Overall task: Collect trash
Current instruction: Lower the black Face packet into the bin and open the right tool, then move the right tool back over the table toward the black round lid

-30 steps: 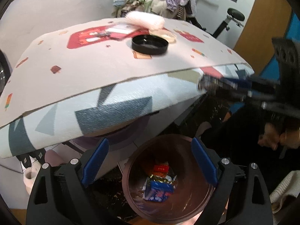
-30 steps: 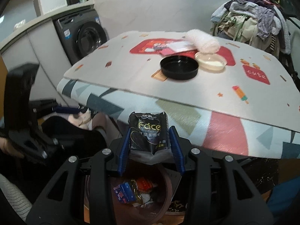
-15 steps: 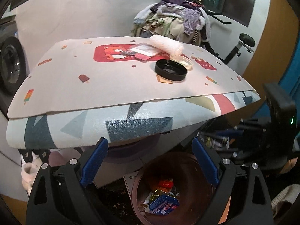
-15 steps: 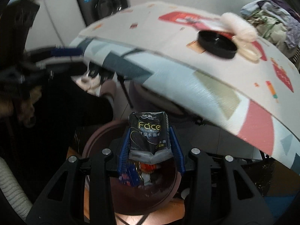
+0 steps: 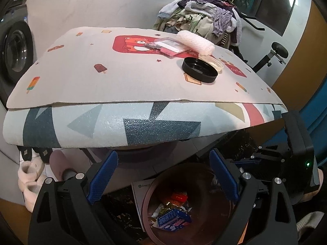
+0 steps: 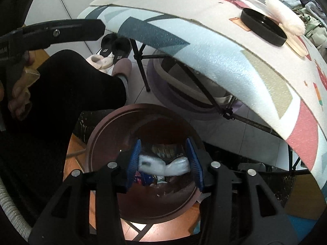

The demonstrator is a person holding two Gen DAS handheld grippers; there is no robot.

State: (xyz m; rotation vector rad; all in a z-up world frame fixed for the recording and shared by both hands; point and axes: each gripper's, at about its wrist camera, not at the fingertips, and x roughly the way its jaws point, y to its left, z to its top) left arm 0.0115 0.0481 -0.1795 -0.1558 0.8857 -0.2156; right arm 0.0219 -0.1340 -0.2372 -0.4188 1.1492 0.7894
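A dark brown round trash bin (image 6: pixel 102 138) stands on the floor below the table edge; it also shows in the left wrist view (image 5: pixel 204 169). Wrappers (image 5: pixel 173 220) lie at its bottom. My right gripper (image 6: pixel 165 163) hangs over the bin mouth with its jaws apart. The black snack packet (image 6: pixel 163 163) is blurred between the blue pads (image 6: pixel 133 161), falling into the bin. My left gripper (image 5: pixel 163 175) is open and empty above the bin. The right gripper's body shows in the left wrist view (image 5: pixel 286 163).
A table (image 5: pixel 102 77) with a patterned mat holds a black lid (image 5: pixel 199 70), a clear dish (image 5: pixel 212 62), a white foam roll (image 5: pixel 195 43) and a clear packet (image 5: pixel 165 46). Slippers (image 6: pixel 114 49) and table legs (image 6: pixel 141 65) stand under it. A clothes pile (image 5: pixel 204 18) is behind.
My right gripper moved down over the bin and opened. The black packet left the pads and drops into the bin. My left gripper tilted up and back a little.
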